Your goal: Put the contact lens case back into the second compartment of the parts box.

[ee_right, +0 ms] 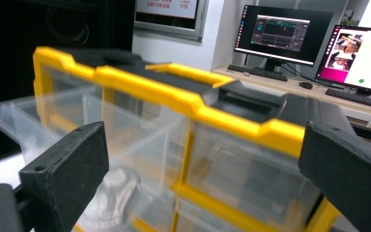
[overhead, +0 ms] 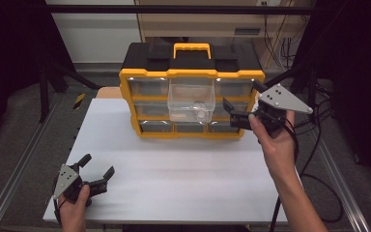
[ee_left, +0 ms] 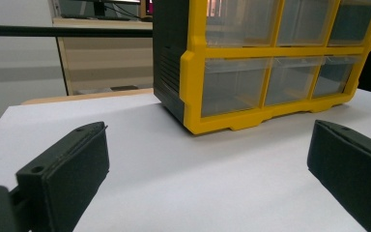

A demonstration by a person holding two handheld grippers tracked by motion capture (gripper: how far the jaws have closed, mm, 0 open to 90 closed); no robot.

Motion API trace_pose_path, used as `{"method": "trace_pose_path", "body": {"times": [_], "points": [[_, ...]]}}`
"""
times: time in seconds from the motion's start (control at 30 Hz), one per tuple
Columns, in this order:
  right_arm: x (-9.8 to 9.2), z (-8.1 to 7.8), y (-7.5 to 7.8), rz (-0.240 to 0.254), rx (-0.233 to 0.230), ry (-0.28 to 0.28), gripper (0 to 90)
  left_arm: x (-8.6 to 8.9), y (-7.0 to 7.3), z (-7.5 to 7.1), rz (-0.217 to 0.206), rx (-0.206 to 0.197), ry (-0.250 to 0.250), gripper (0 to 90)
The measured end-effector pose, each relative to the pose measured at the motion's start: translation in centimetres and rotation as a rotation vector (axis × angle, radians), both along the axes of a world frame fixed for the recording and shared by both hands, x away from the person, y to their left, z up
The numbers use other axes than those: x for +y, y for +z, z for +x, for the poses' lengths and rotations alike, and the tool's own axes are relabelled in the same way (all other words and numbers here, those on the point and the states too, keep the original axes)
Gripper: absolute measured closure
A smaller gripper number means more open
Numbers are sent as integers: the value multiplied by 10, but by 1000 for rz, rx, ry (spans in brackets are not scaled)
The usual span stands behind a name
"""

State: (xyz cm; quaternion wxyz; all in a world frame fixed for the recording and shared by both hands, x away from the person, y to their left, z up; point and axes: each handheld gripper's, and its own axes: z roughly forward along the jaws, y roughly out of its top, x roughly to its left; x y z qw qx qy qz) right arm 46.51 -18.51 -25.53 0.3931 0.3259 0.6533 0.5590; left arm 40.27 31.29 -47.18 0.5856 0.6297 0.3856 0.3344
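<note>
High view: my right gripper (overhead: 240, 107) has its jaws wide and empty, the pulled-out clear drawer (overhead: 192, 100) of the organizer (overhead: 192, 72) just ahead; my left gripper (overhead: 97, 166) gapes too, holding nothing.

One drawer cabinet (overhead: 192, 92); one clear drawer (overhead: 191, 100) pulled out; two tools: left tool (overhead: 94, 170), right tool (overhead: 243, 103).

Pulled-out clear drawer (overhead: 191, 100) holds a small roundish item (overhead: 200, 108), too small to identify; in the right gripper view the drawer (ee_right: 53, 130) is blurred, cut off at bottom; organizer (ee_left: 270, 63) top cropped in left gripper view.
</note>
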Motion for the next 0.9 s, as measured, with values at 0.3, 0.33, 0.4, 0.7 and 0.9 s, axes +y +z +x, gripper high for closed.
{"method": "trace_pose_path", "body": {"times": [0.3, 0.33, 0.4, 0.7, 0.9], "points": [[-18, -14, -40, 53, 52, 56, 32, -3, 1, -4, 15, -1, -8, 8], [-20, -15, -46, 50, 63, 55, 32, -3, 1, -3, 13, -1, -8, 8], [-24, -17, -57, 55, 90, 44, 38, -3, 1, -2, 11, 2, -8, 8], [-47, -27, -97, 59, 145, 17, 40, -5, 0, -1, 30, 2, -13, 7], [-60, -32, -121, 94, 163, 0, 40, -3, 0, 0, 27, 6, -7, 7]]}}
